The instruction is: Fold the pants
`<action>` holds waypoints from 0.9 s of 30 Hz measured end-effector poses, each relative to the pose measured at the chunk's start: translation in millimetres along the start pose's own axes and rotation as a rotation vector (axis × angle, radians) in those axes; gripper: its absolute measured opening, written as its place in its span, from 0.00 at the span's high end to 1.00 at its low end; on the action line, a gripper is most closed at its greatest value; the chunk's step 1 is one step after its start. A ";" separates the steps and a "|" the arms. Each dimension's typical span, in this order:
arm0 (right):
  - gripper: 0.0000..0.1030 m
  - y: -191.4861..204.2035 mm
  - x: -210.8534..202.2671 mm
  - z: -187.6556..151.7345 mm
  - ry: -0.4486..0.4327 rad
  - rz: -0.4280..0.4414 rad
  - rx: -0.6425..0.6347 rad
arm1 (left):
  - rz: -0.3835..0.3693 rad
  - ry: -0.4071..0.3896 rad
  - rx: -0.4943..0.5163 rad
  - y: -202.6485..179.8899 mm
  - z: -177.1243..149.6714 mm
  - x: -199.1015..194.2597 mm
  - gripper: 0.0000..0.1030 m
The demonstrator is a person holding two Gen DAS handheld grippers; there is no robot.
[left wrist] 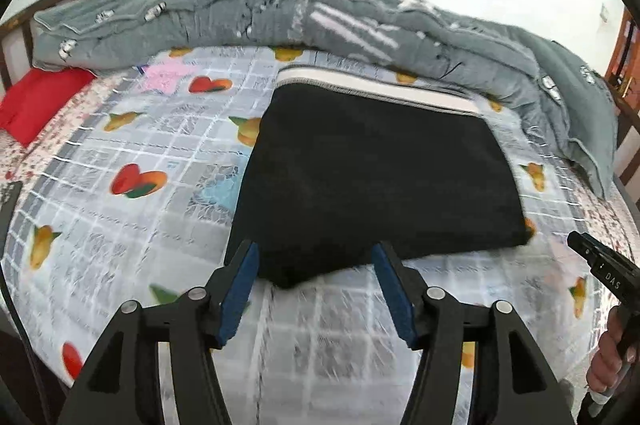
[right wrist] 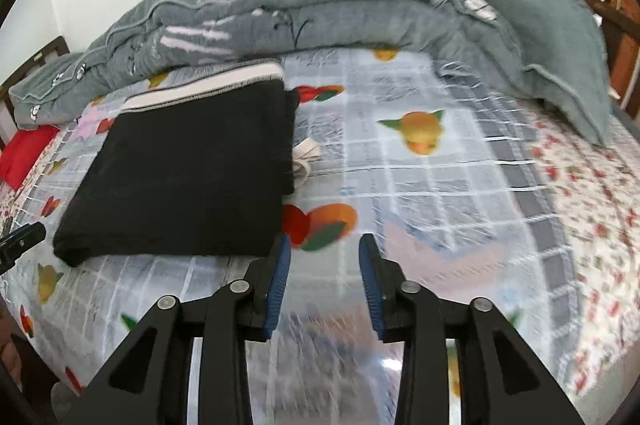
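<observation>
The black pants (left wrist: 372, 177) lie folded into a flat rectangle on the bed, with the white striped waistband (left wrist: 376, 91) at the far edge. They also show in the right wrist view (right wrist: 184, 169), where a white drawstring (right wrist: 306, 155) sticks out at their right side. My left gripper (left wrist: 316, 257) is open and empty, just in front of the pants' near left corner. My right gripper (right wrist: 324, 249) is open and empty, over the sheet beside the pants' near right corner. Its tip shows at the right of the left wrist view (left wrist: 592, 257).
The bed has a grey checked sheet with fruit prints (left wrist: 132, 181). A bunched grey quilt (left wrist: 280, 9) runs along the far side and the right. A red pillow (left wrist: 36, 101) lies at the far left. A wooden headboard (left wrist: 12, 37) stands at the left.
</observation>
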State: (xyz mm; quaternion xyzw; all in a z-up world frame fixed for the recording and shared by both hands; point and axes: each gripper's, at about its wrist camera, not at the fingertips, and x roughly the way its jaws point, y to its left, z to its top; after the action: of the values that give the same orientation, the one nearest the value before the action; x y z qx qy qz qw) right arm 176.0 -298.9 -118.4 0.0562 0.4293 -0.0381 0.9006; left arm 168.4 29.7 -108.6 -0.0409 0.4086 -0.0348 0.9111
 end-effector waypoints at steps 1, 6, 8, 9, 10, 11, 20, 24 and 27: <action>0.60 -1.8 -9.7 -1.5 -0.004 -0.007 -0.003 | 0.005 -0.014 0.003 -2.2 -1.7 -8.0 0.35; 0.47 -4.6 -64.7 -11.7 -0.044 -0.024 -0.029 | 0.021 -0.089 0.007 -15.0 -15.5 -56.8 0.25; 0.38 -4.6 -83.1 -16.6 -0.053 -0.021 -0.042 | 0.024 -0.103 0.006 -18.3 -19.8 -69.8 0.23; 0.27 -5.3 -93.4 -20.3 -0.063 -0.025 -0.041 | 0.029 -0.110 0.008 -19.6 -21.7 -75.4 0.23; 0.20 -4.9 -100.1 -22.5 -0.074 -0.026 -0.037 | 0.037 -0.120 0.012 -21.3 -24.2 -81.4 0.23; 0.19 -6.1 -107.5 -25.3 -0.089 -0.025 -0.032 | 0.047 -0.132 0.017 -23.1 -27.0 -87.4 0.22; 0.11 -12.3 -146.0 -42.7 -0.139 -0.033 -0.014 | 0.065 -0.164 0.035 -31.3 -43.8 -114.4 0.16; 0.11 -9.8 -154.2 -45.1 -0.146 -0.042 -0.022 | 0.066 -0.168 0.029 -31.0 -46.9 -119.3 0.16; 0.11 -9.0 -157.7 -46.3 -0.151 -0.040 -0.024 | 0.065 -0.174 0.028 -29.4 -47.7 -121.9 0.16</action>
State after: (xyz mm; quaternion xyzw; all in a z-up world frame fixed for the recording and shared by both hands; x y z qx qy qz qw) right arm 40.3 -298.4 -25.3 0.0340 0.3617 -0.0550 0.9300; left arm 51.0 10.1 -46.7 -0.0180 0.3286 -0.0073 0.9443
